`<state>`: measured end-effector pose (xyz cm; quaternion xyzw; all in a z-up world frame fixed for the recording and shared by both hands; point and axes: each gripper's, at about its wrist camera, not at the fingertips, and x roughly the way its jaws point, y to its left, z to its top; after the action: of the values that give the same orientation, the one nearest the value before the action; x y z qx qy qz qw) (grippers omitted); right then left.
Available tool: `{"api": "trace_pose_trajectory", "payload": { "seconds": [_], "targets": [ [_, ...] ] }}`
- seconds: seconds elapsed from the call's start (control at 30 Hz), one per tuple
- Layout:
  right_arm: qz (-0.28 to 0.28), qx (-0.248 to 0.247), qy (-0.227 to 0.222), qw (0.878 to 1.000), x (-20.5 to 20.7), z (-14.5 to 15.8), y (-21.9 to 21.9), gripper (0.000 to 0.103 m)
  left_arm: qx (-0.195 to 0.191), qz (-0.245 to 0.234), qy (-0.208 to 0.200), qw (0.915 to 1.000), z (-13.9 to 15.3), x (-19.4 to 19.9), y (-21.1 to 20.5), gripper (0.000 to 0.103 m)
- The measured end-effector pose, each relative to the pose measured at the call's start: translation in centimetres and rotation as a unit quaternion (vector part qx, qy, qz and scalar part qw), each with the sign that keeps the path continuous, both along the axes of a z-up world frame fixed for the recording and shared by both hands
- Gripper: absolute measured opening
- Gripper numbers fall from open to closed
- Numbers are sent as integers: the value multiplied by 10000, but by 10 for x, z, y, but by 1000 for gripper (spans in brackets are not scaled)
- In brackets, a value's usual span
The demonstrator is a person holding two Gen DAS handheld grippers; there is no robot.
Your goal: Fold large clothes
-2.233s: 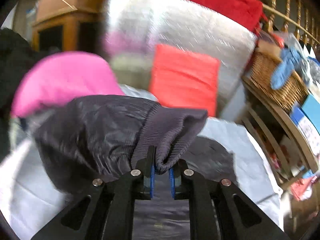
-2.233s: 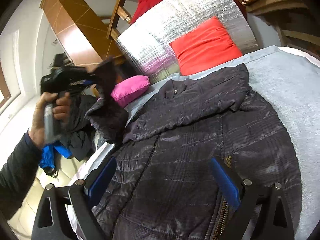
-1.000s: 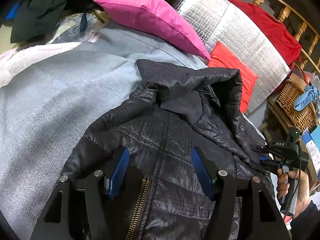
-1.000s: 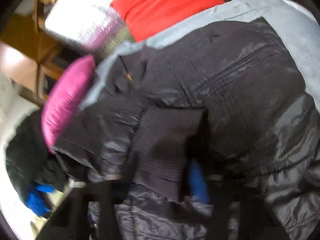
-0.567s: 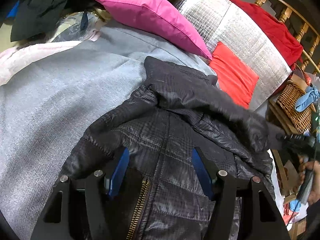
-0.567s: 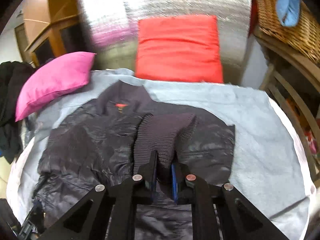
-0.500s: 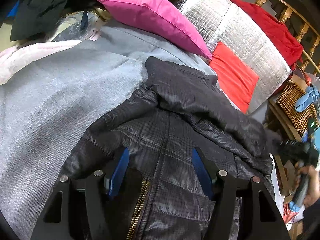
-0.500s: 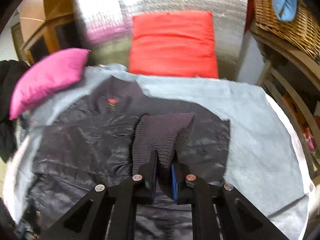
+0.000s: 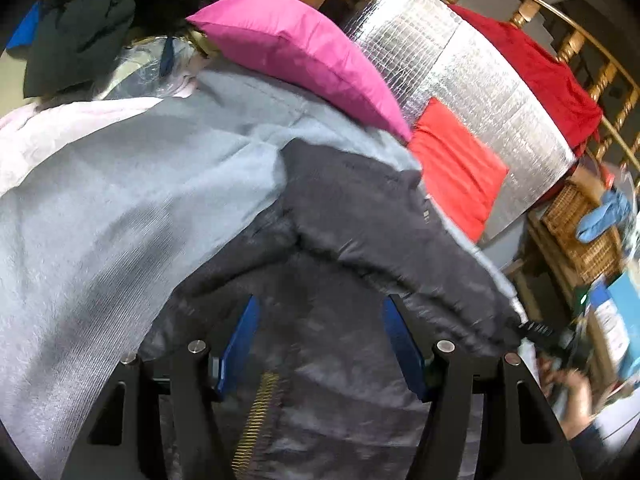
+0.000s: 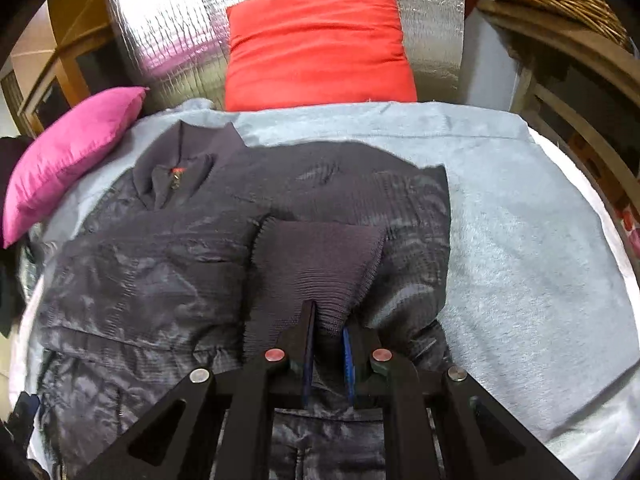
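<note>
**Right fingers clamp the jacket cuff; left fingers stand apart above the jacket**

A dark quilted jacket [image 10: 168, 264] lies spread on a grey blanket [image 10: 532, 248] that covers the bed. In the right wrist view its collar [image 10: 180, 168] points toward 11 o'clock, close to a pink pillow [image 10: 68, 156] at 9 o'clock. A red cushion [image 10: 316, 40] leans against a silver foil panel [image 10: 168, 28] at 12 o'clock.

The right gripper [image 10: 326, 344] is clenched on the ribbed knit cuff [image 10: 316, 264] of one sleeve, with the cuff pinched between the blue pads. The sleeve is drawn across the jacket's body, and the cuff fans out just above the fingertips, near the middle of the view.

The left gripper [image 9: 322, 344] is released: its blue fingers [image 9: 240, 340] stand wide apart, with nothing caught between them. Behind them lies the jacket front, its brass zipper [image 9: 256, 420] running toward 6 o'clock. This view is blurred. At 4 o'clock the person's hand [image 9: 568, 384] holds the other gripper at the jacket's edge. A wicker basket [image 9: 576, 232] sits at 3 o'clock, and a red cloth [image 9: 536, 76] hangs over a wooden railing [image 9: 600, 76] at 1 o'clock.
</note>
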<state>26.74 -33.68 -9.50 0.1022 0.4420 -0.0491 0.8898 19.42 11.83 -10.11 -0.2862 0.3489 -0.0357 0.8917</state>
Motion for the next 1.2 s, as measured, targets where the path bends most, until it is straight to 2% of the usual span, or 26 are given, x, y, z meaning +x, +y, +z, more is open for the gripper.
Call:
{"api": "trace_pose_trajectory", "payload": {
  "seconds": [0.1,0.2,0.3,0.4,0.43,0.47,0.5,0.57,0.77,0.9,1.0,1.03,1.1,1.13,1.17,1.2],
  "targets": [
    [128,7,-106,9999,0,9,2,13,171,-161,17,9997,22,31,-9,66],
    [161,102,-122,9997,-4,7,-1,13,686,-231,-80,9973,29,71,-28,66],
    [141,215,-92,9996,-4,-2,-5,13,1475,-236,134,9887,14,114,-47,66],
    [139,341,-94,9993,-3,-9,-10,13,1715,-178,766,9820,-21,140,-49,66],
    [137,395,-86,9991,-2,-11,-11,13,1806,-163,835,9799,-28,143,-50,66],
    [150,422,-77,9990,-1,-12,-12,13,1941,-173,791,9776,-31,144,-53,66],
    [173,460,-55,9988,0,-15,-13,13,2248,-221,673,9718,-33,142,-58,67],
    [192,601,-15,9980,2,-20,-16,13,2532,-333,597,9650,-36,140,-63,67],
    [134,1047,-37,9944,-4,-20,-28,13,2526,-410,673,9644,-40,142,-50,68],
    [185,934,75,9954,-4,-18,-24,13,2640,-318,570,9623,-28,134,-55,68],
    [183,1018,115,9946,-3,-19,-27,19,2433,-282,251,9692,-4,126,-59,68],
    [158,1045,91,9944,-4,-18,-28,24,2436,-291,166,9693,3,124,-63,68],
    [82,1081,22,9941,-10,-12,-33,41,2459,-362,-20,9686,16,123,-72,69],
    [43,1100,-36,9939,-13,-7,-36,61,2484,-425,-103,9677,20,124,-78,70],
    [-64,1125,-166,9935,-19,0,-39,69,2563,-493,-167,9652,22,124,-86,70],
    [-211,1055,-287,9938,-24,7,-42,69,2625,-540,-197,9632,22,126,-93,70]
  ]
}}
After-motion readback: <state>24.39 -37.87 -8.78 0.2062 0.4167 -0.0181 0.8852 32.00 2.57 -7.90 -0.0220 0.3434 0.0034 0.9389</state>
